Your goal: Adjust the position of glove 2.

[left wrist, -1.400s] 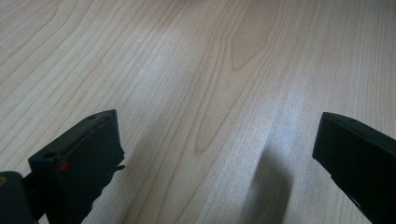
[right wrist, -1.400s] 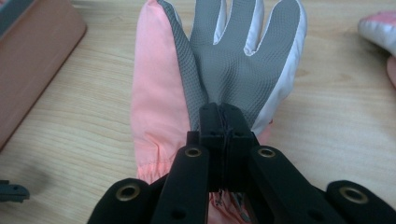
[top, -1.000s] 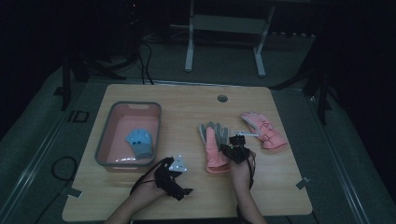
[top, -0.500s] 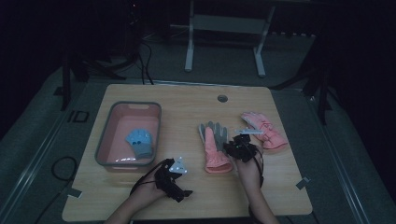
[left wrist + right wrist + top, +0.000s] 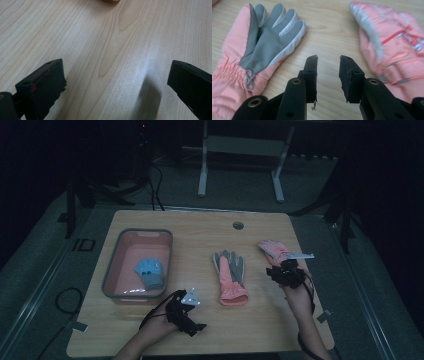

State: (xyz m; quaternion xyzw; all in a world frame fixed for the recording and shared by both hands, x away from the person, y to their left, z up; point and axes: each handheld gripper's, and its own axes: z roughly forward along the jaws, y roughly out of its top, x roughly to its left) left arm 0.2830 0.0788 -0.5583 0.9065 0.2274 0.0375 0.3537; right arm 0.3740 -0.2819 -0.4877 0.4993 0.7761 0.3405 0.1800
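A pink glove (image 5: pixel 231 277) lies palm up, grey palm showing, at the table's middle; the right gripper view has this glove (image 5: pixel 262 45) at the left. A second pink glove (image 5: pixel 274 249) lies back up at the right, and it sits at the right edge (image 5: pixel 392 45) of the right gripper view. My right gripper (image 5: pixel 286 271) hovers between them, close to the second glove. Its jaws have just been opening, and my right gripper (image 5: pixel 328 60) is open with only bare wood between them. My left gripper (image 5: pixel 192 320) rests near the front edge, jaws wide open (image 5: pixel 115 82) over bare wood.
A pink tub (image 5: pixel 112 280) with a grey rim stands at the left, and a blue glove (image 5: pixel 150 271) lies inside it. A round cable hole (image 5: pixel 238 225) marks the table's far side. Dark floor and stands surround the table.
My right hand has moved to the right, away from the middle glove's cuff and over to the second glove. The middle glove stays flat. The left hand has kept still.
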